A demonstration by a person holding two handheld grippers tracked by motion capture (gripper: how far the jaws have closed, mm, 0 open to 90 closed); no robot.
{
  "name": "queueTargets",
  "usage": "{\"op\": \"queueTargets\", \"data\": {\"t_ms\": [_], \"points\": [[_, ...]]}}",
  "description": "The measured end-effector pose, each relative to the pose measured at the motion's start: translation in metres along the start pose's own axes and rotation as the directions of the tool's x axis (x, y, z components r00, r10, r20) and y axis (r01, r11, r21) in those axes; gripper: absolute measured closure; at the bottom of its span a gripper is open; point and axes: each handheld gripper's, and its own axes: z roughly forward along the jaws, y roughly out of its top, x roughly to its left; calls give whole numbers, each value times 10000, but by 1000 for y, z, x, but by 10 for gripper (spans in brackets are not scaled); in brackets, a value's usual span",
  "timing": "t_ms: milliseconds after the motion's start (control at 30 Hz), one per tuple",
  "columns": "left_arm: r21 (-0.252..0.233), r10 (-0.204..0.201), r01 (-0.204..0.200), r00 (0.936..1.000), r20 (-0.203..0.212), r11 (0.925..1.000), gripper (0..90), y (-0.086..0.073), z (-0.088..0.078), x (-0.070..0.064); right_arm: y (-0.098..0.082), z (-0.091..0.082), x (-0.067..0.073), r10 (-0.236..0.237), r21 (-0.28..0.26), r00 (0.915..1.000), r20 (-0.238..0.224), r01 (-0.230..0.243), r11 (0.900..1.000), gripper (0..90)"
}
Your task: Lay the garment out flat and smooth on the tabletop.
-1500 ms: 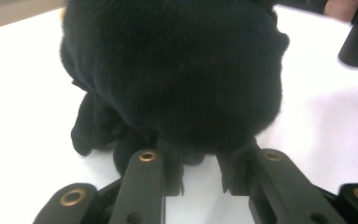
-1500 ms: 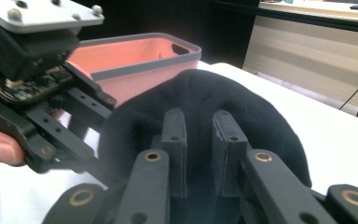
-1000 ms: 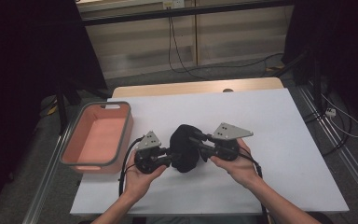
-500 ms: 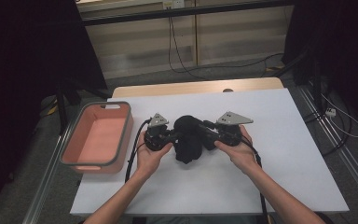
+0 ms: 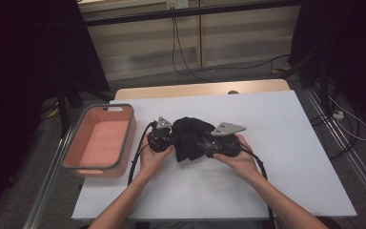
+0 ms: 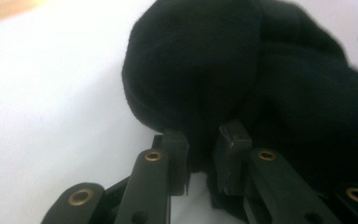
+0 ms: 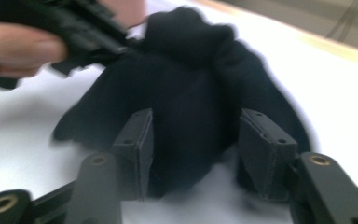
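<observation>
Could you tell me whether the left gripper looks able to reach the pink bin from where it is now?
Probably yes. The left gripper is pinching the black cloth, and the pink bin sits just beside that hand with bare table between, so nothing seems to block the way.

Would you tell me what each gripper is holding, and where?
The left gripper pinches the black cloth at its near edge; the right gripper has just opened and holds nothing.

free: bare table [image 5: 286, 143] right and front | obstacle: pink bin [image 5: 100, 140] at left edge
</observation>
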Motion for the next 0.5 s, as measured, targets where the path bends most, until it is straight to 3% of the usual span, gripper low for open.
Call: {"op": "queueTargets", "data": {"t_ms": [133, 367, 500], "points": [[361, -208, 207, 9998, 23, 9991, 762, -4, 4, 6, -4, 7, 10, -182, 370, 9984, -537, 202, 9991, 339], [258, -445, 445, 9990, -34, 9987, 720, -6, 4, 7, -6, 22, 21, -679, 471, 9953, -693, 713, 9963, 309], [-80, -479, 477, 9987, -156, 9988, 650, -2, -1, 5, -6, 24, 25, -1025, 413, 9938, -439, 1044, 9937, 681]]}}
